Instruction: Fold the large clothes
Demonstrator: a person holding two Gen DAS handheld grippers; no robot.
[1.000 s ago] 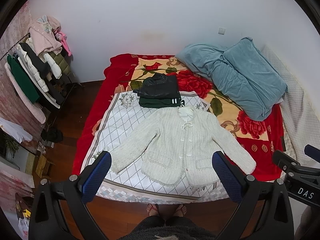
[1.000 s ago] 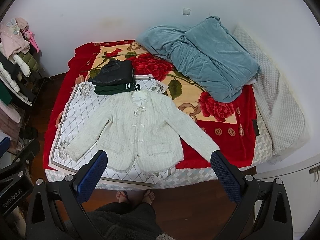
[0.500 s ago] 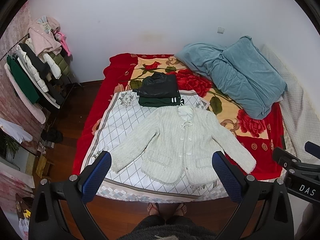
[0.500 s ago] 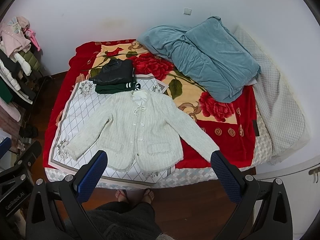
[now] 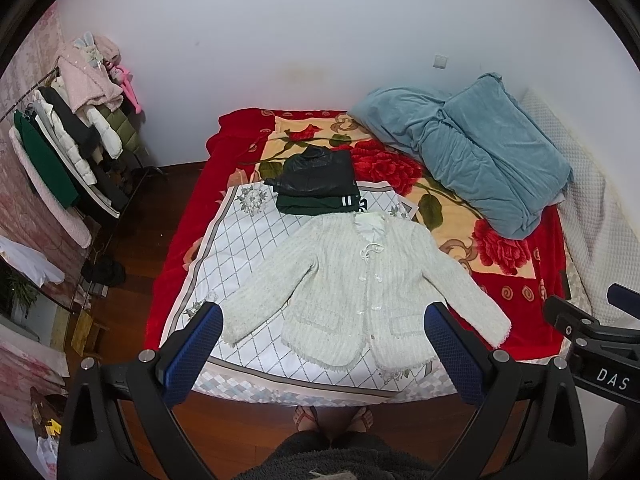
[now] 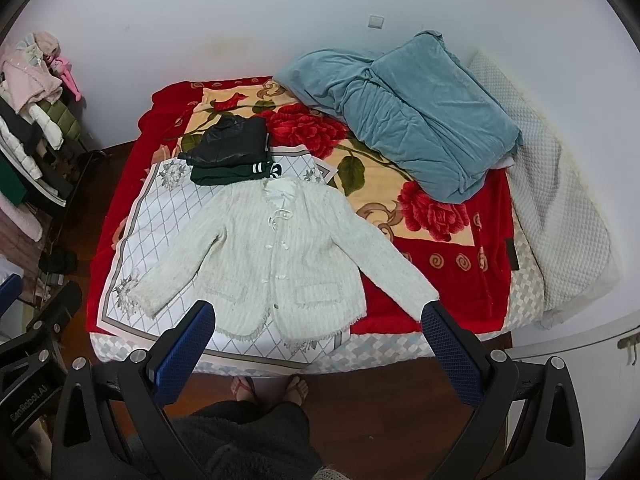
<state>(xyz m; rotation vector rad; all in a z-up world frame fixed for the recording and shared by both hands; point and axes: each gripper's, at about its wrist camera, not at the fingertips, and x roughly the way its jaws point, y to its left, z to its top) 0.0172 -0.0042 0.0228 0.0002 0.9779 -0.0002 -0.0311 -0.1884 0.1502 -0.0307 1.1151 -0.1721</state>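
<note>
That white knit cardigan (image 5: 360, 284) looks thick and fuzzy, so I'd guess it's soft, floppy and a bit bulky rather than heavy. It'll probably sag wherever it isn't supported, and the fringe along the hem could snag. It's lying face up and spread flat on the bed (image 5: 224, 148), centre of the frame in both views, buttoned, sleeves angled out toward the lower left and lower right, hem nearest the foot of the bed. Collar end sits just beside a folded dark stack (image 5: 316, 184) further up.

Best places to pinch, I reckon: a cuff or a shoulder seam, since the sleeves need to come in over the body first.

Left gripper (image 5: 320, 348) and right gripper (image 6: 316, 340) both have their fingers spread wide with nothing between them. Both hover well short of the fabric, above the floor at the bed's foot. In the frame, the hem and cuffs sit just above the fingertips.
</note>
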